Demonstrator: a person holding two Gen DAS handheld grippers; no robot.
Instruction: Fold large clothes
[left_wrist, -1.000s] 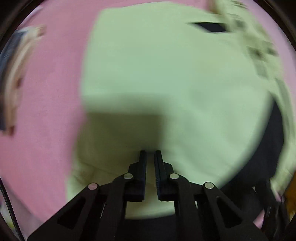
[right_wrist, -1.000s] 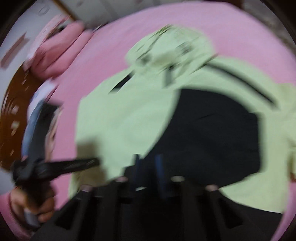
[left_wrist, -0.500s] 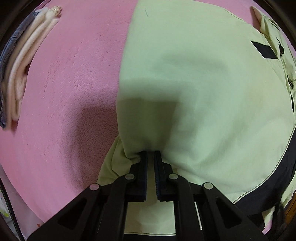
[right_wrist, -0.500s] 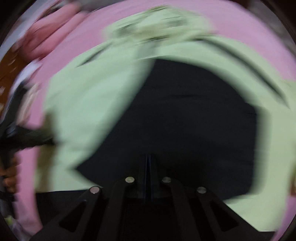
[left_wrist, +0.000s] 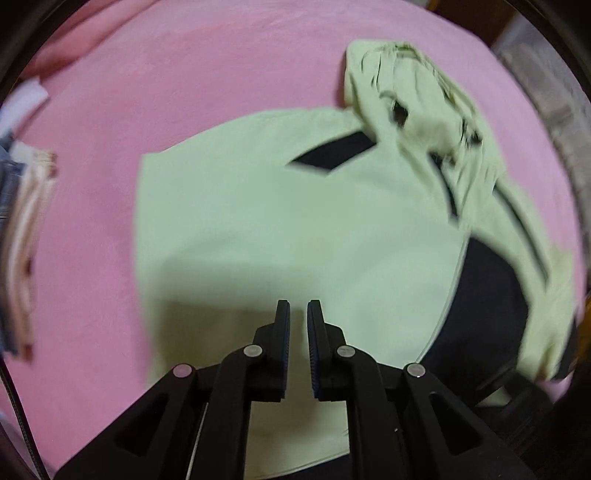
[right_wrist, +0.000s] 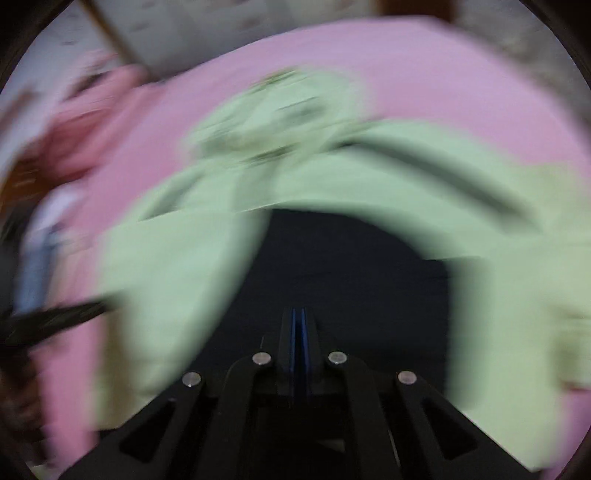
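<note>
A light green jacket (left_wrist: 258, 229) lies spread on the pink bed cover (left_wrist: 184, 74), its crumpled hood (left_wrist: 417, 96) at the far right. A front panel is turned back, showing the dark lining (left_wrist: 484, 306). My left gripper (left_wrist: 298, 306) hangs above the green panel near its lower edge, jaws nearly together with nothing between them. In the blurred right wrist view the jacket (right_wrist: 177, 280) arches around the dark lining (right_wrist: 351, 266). My right gripper (right_wrist: 298, 314) is over the lining, its blue pads almost touching and just starting to part, no cloth visibly between them.
A stack of folded clothes (left_wrist: 22, 229) lies at the bed's left edge. Pink pillows (right_wrist: 92, 122) sit at the far left by the wall. The other gripper (right_wrist: 55, 317) shows as a dark blur at the left edge of the right wrist view.
The left gripper has lifted off the green panel, where cloth bunched at its tips, and now sees the whole jacket from higher up. The right gripper has swung over the dark lining.
</note>
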